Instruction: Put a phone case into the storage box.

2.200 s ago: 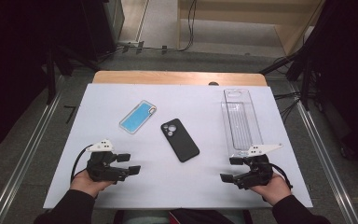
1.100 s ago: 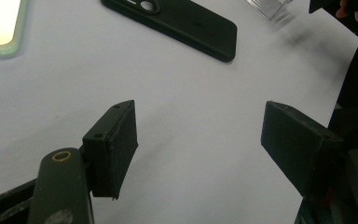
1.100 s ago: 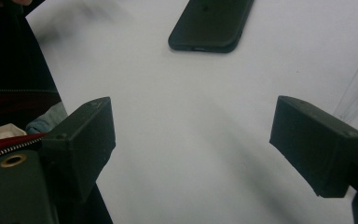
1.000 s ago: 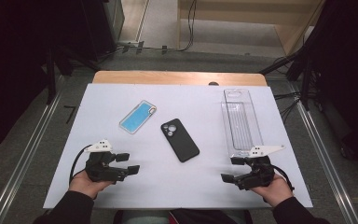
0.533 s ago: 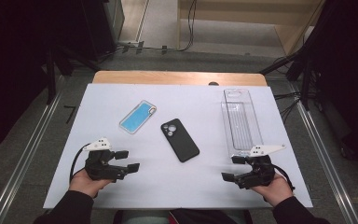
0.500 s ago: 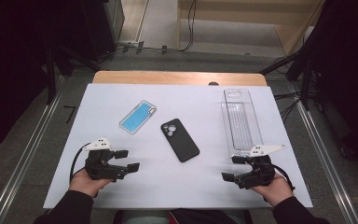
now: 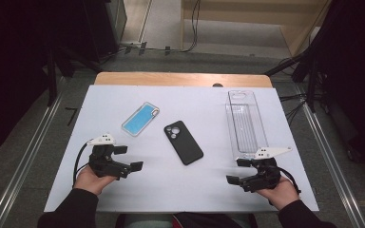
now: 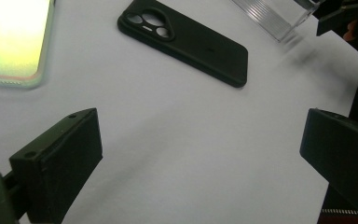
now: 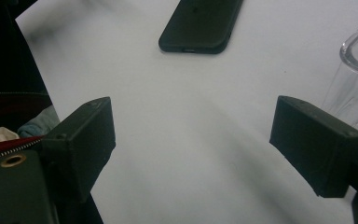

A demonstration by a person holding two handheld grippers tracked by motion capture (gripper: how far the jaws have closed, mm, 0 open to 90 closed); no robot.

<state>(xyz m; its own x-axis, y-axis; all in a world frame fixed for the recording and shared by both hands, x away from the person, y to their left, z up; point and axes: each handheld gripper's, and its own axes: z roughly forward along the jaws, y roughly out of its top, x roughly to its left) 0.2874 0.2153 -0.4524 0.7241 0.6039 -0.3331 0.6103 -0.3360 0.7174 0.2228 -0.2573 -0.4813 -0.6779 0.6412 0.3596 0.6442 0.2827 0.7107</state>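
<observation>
The black matte rectangular phone [image 7: 184,142] lies flat mid-counter [image 7: 195,190], long axis slanting from far-left to near-right. From it, the left hand-held gripper [image 7: 127,158] sits nearer, jaws just opened wide and empty; the right hand-held gripper [image 7: 238,171], farther, also gapes empty.

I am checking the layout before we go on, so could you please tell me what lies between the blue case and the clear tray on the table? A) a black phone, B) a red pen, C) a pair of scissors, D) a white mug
A: in the high view the black phone lies camera side up on the white table, with the blue case to its left and the clear tray to its right.
</observation>
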